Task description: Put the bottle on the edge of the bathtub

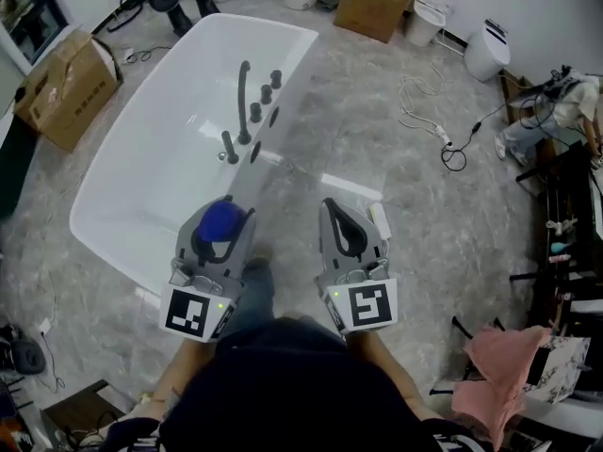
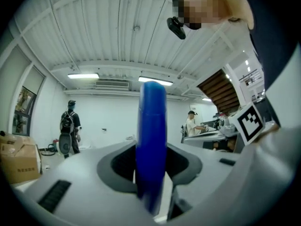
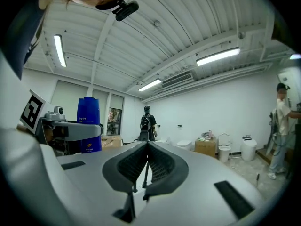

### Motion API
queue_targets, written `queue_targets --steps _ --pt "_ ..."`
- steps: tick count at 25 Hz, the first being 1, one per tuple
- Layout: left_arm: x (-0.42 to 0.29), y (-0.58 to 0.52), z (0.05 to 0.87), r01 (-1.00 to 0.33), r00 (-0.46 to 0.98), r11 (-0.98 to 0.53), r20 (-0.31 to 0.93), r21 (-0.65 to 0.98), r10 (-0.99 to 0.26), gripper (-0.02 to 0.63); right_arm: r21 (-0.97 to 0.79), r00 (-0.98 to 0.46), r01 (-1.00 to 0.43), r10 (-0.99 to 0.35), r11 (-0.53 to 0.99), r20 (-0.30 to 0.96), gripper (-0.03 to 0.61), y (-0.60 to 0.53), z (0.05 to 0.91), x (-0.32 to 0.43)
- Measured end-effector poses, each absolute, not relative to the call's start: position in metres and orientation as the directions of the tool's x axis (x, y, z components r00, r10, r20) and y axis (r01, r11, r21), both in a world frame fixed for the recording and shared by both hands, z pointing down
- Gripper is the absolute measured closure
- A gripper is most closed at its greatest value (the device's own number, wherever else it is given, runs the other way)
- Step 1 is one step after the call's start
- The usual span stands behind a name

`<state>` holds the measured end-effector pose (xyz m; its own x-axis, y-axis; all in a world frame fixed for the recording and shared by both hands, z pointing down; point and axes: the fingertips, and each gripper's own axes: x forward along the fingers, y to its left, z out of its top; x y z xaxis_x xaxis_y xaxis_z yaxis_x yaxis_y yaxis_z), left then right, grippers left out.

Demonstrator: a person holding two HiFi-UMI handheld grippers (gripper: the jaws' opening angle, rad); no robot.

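Grey marbled floor tiles (image 1: 377,139) run under a white freestanding bathtub (image 1: 297,64), which has a dark curved faucet (image 1: 244,102) and knobs along its right rim. A brown cardboard box (image 1: 66,88) sits off the tub's left side, and another cardboard box (image 1: 377,3) stands beyond its far end, near a white toilet (image 1: 487,50). A pink cloth (image 1: 499,370) hangs over a rack at my right.

My left tongs (image 1: 229,210) grip a blue plastic bottle (image 1: 221,222). In the left gripper view the bottle (image 2: 151,145) stands upright between the jaws of the left tongs (image 2: 150,159), which are held well apart by its width, pads against its sides. From the head view the bottle sits over the near right corner of the tub, by the rim. I cannot tell how high above it.

My right tongs (image 1: 332,205) hover just right of the left pair, over the floor beside the tub. Their jaws (image 3: 146,147) are pressed together with nothing between them. The bottle (image 3: 88,124) shows off to their left.
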<state>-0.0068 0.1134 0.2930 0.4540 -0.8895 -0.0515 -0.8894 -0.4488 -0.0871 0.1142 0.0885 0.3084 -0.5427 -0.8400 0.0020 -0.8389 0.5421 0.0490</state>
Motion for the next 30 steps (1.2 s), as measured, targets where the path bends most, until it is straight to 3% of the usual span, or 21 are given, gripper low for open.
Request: queue_targets --steps 14,30 --pt "0.001 -0.076 0.290 -0.632 0.774 -0.772 -0.016 -0.067 -0.633 0.469 0.083 -0.170 -0.982 -0.985 0.170 0.011 0.561 -0.061 0.297 0.116" --pt "0.026 -0.139 0.299 -0.645 0.764 -0.762 -0.012 -0.055 -0.645 0.469 0.070 -0.137 -0.988 -0.991 0.136 -0.007 0.561 -0.110 0.296 0.148"
